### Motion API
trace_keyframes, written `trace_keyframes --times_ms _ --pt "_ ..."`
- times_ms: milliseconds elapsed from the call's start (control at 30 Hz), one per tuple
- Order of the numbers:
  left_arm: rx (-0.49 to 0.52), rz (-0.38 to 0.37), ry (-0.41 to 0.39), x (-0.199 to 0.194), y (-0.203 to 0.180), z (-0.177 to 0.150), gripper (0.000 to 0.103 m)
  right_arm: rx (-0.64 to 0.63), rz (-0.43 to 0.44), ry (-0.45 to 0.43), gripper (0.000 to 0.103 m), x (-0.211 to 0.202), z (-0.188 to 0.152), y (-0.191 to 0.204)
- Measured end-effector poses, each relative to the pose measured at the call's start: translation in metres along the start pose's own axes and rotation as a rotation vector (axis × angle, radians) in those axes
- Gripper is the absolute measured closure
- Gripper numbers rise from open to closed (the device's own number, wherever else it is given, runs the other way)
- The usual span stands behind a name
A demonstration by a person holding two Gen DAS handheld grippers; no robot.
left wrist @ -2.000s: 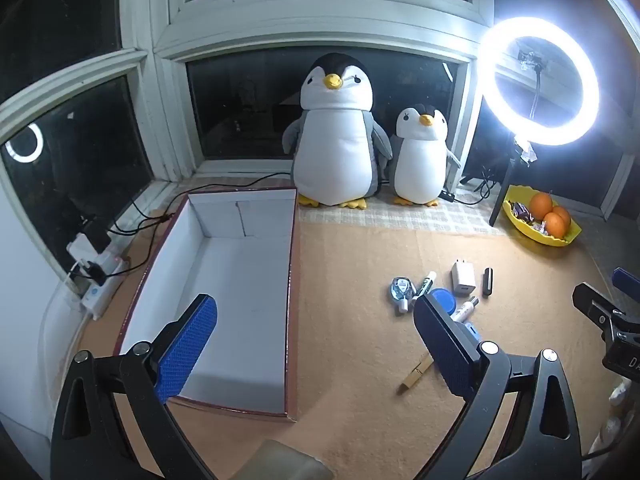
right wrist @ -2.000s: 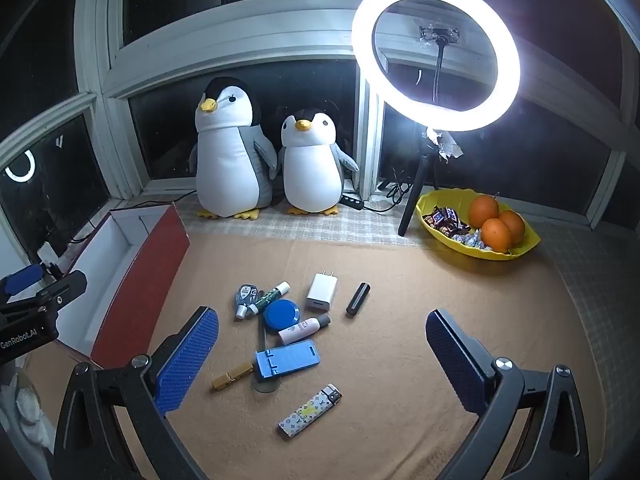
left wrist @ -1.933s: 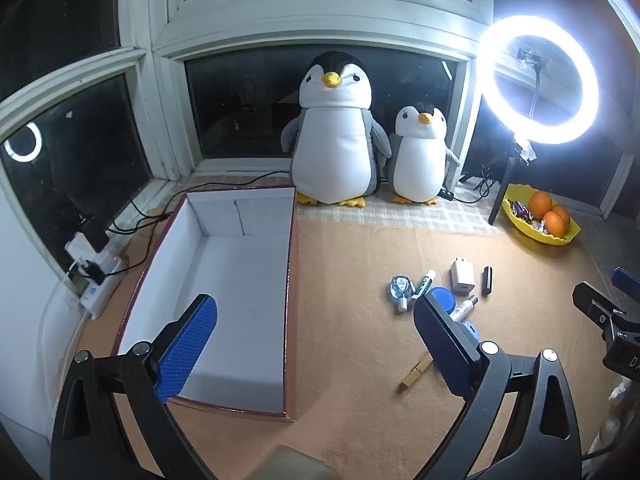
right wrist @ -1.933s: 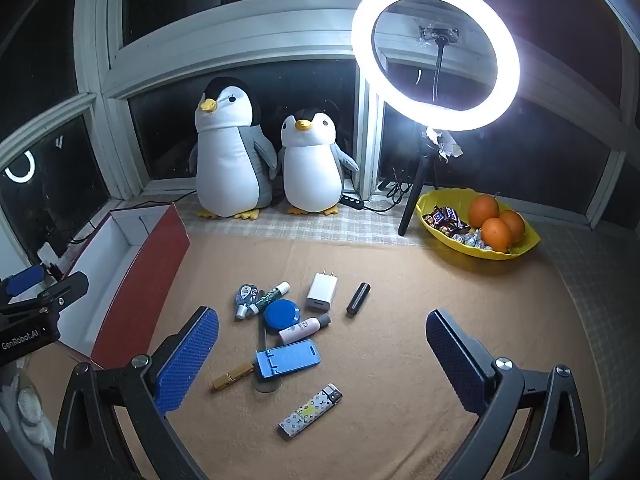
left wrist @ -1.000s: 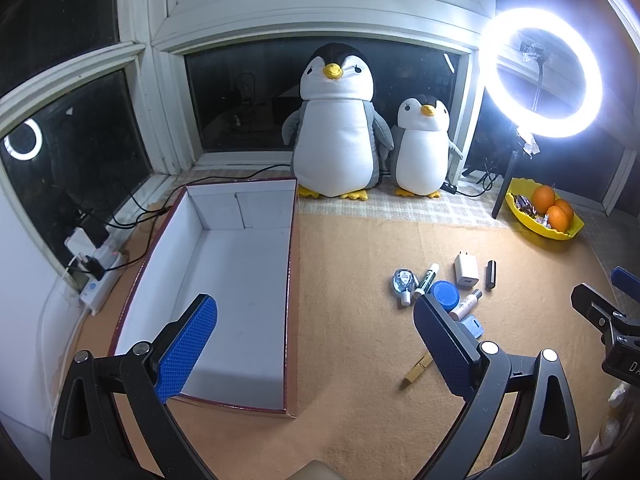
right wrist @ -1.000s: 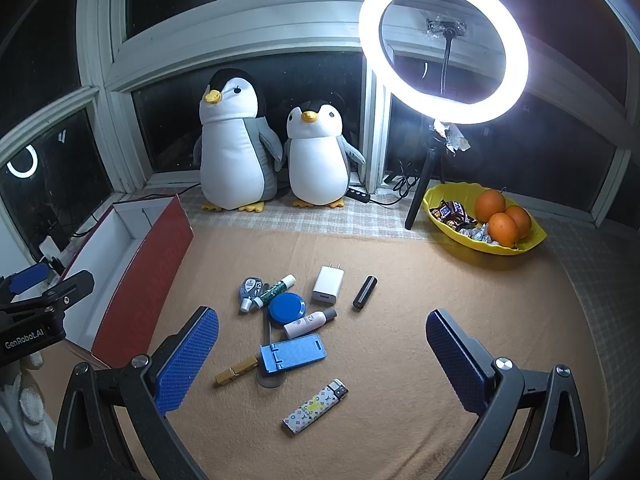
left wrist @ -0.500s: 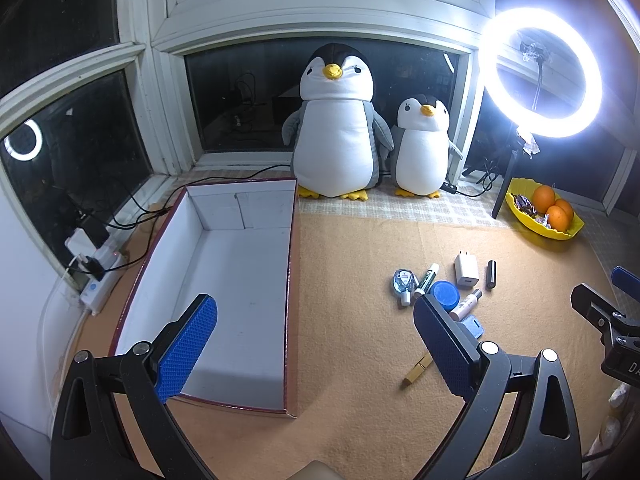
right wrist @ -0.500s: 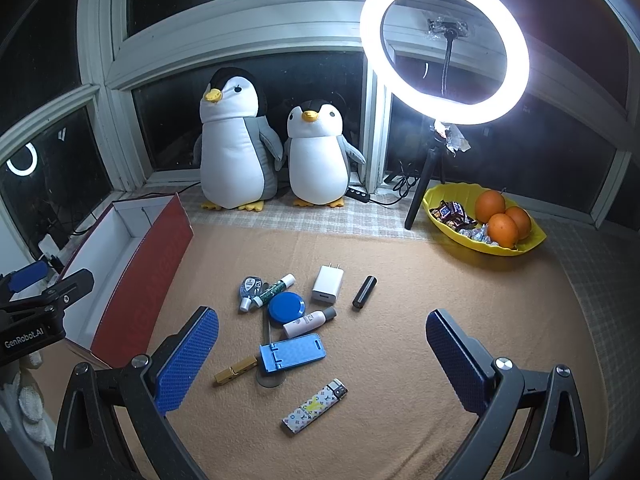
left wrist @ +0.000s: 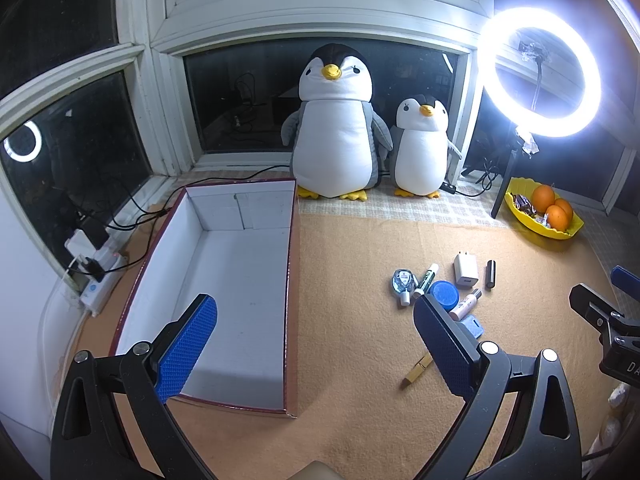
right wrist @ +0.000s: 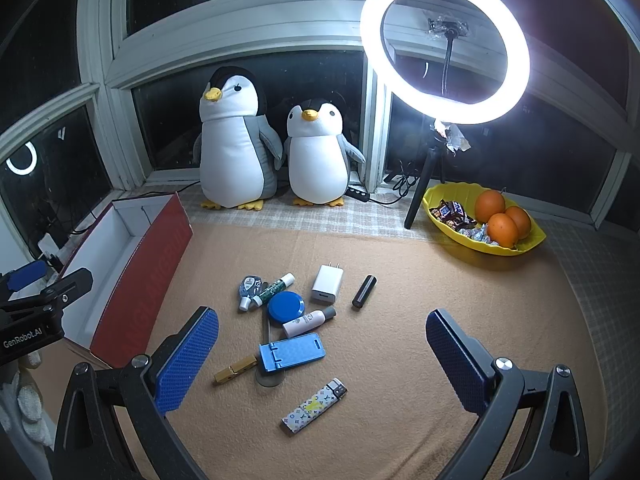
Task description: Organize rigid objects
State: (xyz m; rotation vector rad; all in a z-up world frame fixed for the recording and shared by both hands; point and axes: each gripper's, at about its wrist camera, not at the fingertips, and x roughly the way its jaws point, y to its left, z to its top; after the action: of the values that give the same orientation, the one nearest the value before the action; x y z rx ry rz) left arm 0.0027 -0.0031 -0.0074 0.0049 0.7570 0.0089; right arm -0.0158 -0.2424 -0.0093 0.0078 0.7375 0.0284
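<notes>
Tan felt surface (right wrist: 400, 360), frame centre: loose cluster of small rigid items, among them white charger (right wrist: 327, 284), blue round lid (right wrist: 285, 307), blue phone stand (right wrist: 291, 351), patterned lighter (right wrist: 314, 406) and wooden clothespin (right wrist: 235, 369). Likely light, stiff, some slippery; grip across flat sides. Red box (left wrist: 224, 300), white-lined, empty, lower left. Left tongs (left wrist: 312, 340) and right tongs (right wrist: 322, 358) both apart, holding nothing.

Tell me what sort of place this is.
Probably a home bay-window nook set up for filming: two plush penguins sit on the sill before dark window panes, a lit ring light on a stand shines down, and a yellow bowl of oranges and sweets sits nearby.
</notes>
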Motion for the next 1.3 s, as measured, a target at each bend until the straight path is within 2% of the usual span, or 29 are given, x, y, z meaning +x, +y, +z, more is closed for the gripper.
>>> trace_keyframes --times_ms 900,1300 --pt "-0.004 0.003 0.009 0.005 -0.002 -0.003 0.004 -0.003 0.000 0.023 0.000 0.007 -0.002 0.000" --pt "-0.027 0.024 0.034 0.014 0.010 -0.003 0.004 -0.009 0.002 0.054 0.000 0.014 0.000 0.001"
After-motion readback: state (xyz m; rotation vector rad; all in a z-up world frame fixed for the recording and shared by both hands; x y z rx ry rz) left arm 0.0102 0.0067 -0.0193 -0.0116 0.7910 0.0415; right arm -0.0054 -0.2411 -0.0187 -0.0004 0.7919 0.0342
